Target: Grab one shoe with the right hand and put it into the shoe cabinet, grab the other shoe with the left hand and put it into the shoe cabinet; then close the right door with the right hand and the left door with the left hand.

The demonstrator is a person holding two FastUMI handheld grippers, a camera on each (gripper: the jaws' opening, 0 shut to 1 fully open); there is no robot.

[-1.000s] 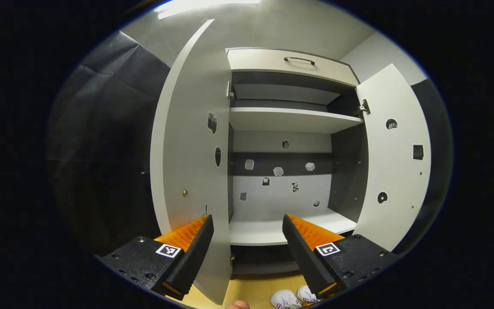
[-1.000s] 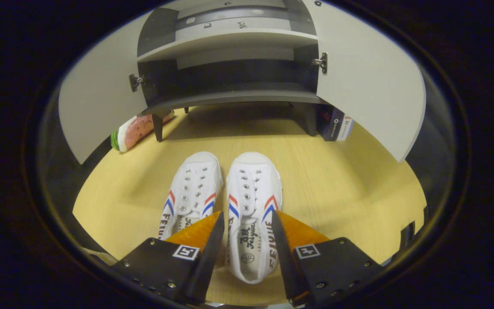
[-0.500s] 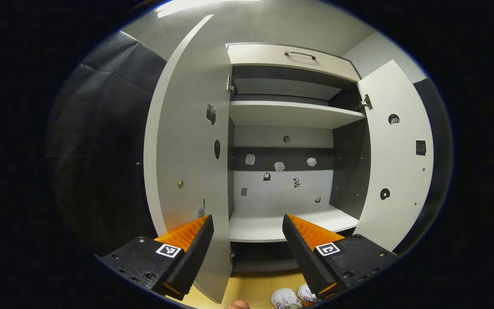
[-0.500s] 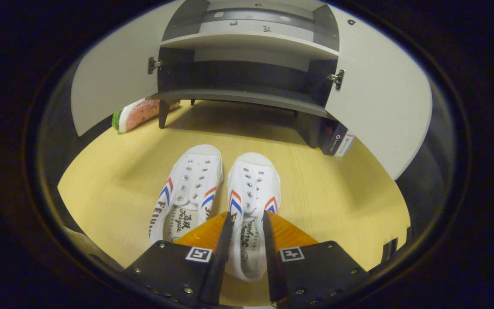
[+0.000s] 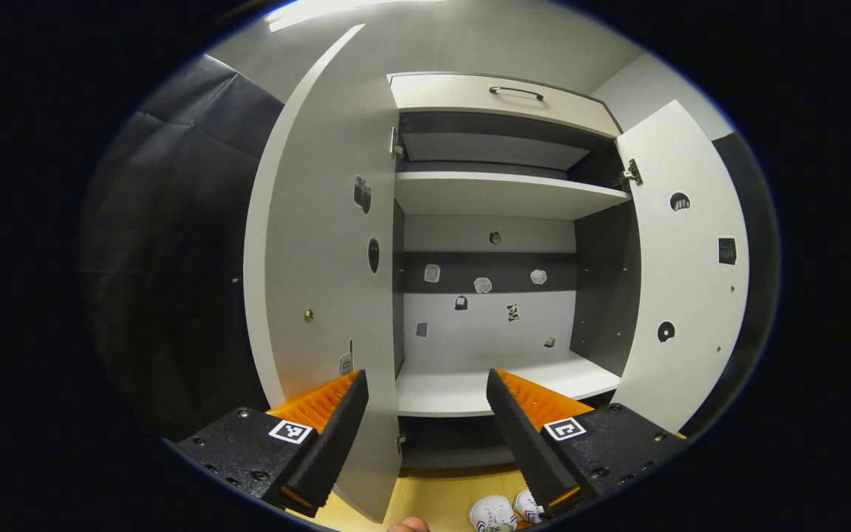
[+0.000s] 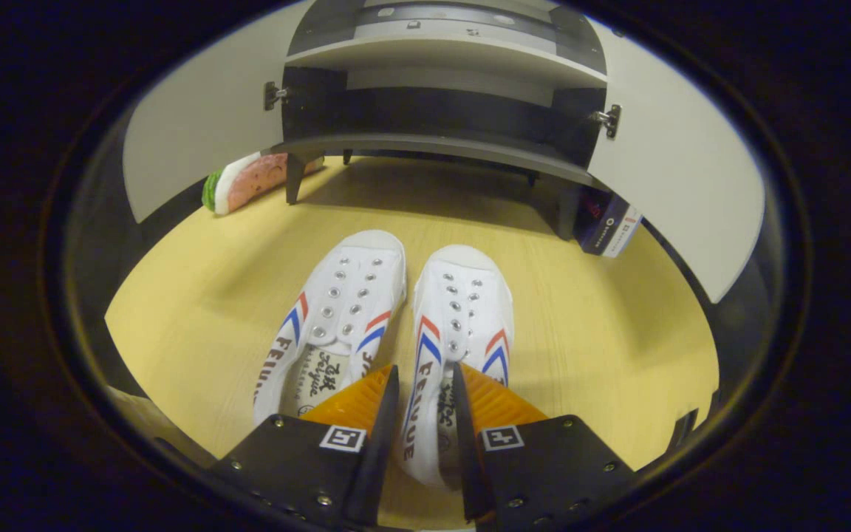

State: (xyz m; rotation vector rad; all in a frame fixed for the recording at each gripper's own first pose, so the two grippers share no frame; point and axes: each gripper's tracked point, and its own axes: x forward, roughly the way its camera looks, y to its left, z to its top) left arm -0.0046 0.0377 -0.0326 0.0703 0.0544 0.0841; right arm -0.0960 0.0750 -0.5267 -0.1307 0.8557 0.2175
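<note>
While the left gripper [image 5: 425, 414] hangs wide open on nothing before the shoe cabinet [image 5: 503, 192], the right gripper [image 6: 425, 403] has its fingers pinched onto the right shoe [image 6: 459, 325].

Left gripper view: both doors stand open, left door [image 5: 315, 244] and right door [image 5: 684, 273], showing the bare white shelf [image 5: 484, 388] and stickers on the back wall; the shoe toes peek in at the bottom edge. Right gripper view: two white shoes lie side by side on the wooden floor [image 6: 603, 325], long axes running away from the camera, toes toward the cabinet; the left shoe [image 6: 340, 310] lies free, touching its partner.
</note>
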